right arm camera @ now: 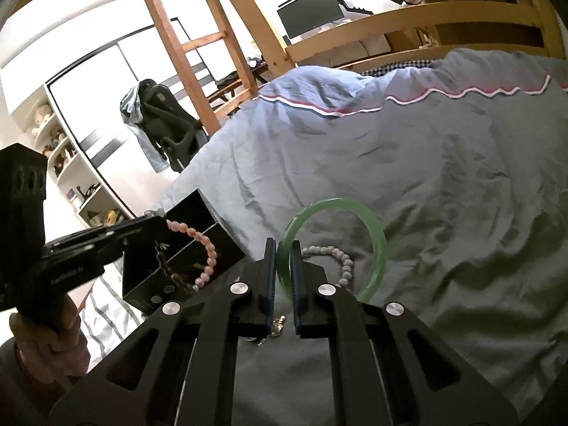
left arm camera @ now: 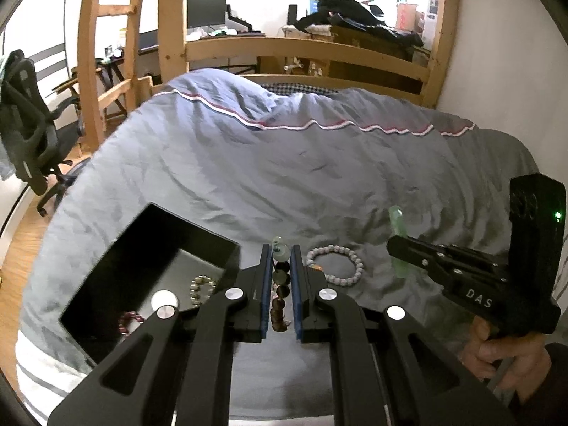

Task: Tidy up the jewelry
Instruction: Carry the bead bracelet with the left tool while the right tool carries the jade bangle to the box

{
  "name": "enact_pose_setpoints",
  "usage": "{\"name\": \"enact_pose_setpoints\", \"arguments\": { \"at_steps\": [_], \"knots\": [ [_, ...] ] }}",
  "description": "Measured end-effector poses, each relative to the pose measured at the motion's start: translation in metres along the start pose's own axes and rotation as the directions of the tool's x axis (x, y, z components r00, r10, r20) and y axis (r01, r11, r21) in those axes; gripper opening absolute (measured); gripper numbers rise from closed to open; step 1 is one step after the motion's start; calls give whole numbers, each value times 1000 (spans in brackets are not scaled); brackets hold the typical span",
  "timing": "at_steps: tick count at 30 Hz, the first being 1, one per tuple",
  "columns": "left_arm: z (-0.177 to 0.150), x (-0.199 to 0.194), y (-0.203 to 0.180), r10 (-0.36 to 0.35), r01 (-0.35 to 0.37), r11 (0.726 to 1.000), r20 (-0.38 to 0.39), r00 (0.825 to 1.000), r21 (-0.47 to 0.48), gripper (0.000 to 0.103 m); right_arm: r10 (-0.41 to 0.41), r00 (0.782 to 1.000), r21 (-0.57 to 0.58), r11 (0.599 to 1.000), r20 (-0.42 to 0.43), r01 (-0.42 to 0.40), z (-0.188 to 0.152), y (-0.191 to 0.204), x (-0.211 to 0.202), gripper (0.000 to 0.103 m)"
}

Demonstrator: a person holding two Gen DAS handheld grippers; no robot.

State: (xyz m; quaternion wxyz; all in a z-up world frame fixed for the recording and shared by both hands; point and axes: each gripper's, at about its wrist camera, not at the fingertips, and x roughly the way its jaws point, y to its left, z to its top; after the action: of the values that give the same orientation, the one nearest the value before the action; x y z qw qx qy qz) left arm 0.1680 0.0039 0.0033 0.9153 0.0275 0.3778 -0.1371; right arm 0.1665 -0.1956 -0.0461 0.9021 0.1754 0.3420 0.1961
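Observation:
My left gripper is shut on a string of brown and green beads, held just right of the open black jewelry box. From the right wrist view a pink bead bracelet hangs from the left gripper over the box. The box holds a gold bracelet and a dark red bracelet. My right gripper is shut on a green jade bangle, held upright above the bedspread; the bangle shows edge-on in the left wrist view. A white bead bracelet lies on the bed between the grippers.
The grey quilt covers the bed, inside a wooden bunk frame with a ladder. A small gold chain lies under my right gripper. An office chair and a desk with a monitor stand beyond.

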Motion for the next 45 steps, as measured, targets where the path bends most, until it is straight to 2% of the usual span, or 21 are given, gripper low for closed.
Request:
{"name": "enact_pose_setpoints", "arguments": {
  "at_steps": [8, 14, 18, 25, 30, 36, 45],
  "knots": [
    [7, -14, 18, 6, -6, 999, 22, 1000, -36, 10, -23, 1000, -5, 1000, -16, 23, -9, 10, -3, 9],
    [12, -10, 31, 42, -41, 998, 10, 999, -47, 10, -98, 993, -79, 993, -72, 92, -15, 31, 6, 9],
    [13, -11, 49, 84, -84, 994, -8, 996, -75, 10, -108, 991, -131, 987, -81, 97, -13, 51, 13, 9],
    [17, -27, 79, 103, -98, 985, 22, 994, -143, 10, -99, 992, -175, 981, -81, 83, -1, 87, 27, 9],
    [14, -23, 96, 128, -128, 975, -16, 992, -180, 10, -114, 991, -240, 966, -74, 93, 9, 119, 34, 9],
    [14, -36, 111, 158, -154, 968, 4, 987, -199, 10, -136, 987, -277, 955, -90, 106, 17, 143, 46, 9],
    [10, -37, 132, 173, -174, 953, -26, 985, -247, 10, -121, 987, -303, 949, -105, 85, 25, 173, 65, 9]
  ]
}}
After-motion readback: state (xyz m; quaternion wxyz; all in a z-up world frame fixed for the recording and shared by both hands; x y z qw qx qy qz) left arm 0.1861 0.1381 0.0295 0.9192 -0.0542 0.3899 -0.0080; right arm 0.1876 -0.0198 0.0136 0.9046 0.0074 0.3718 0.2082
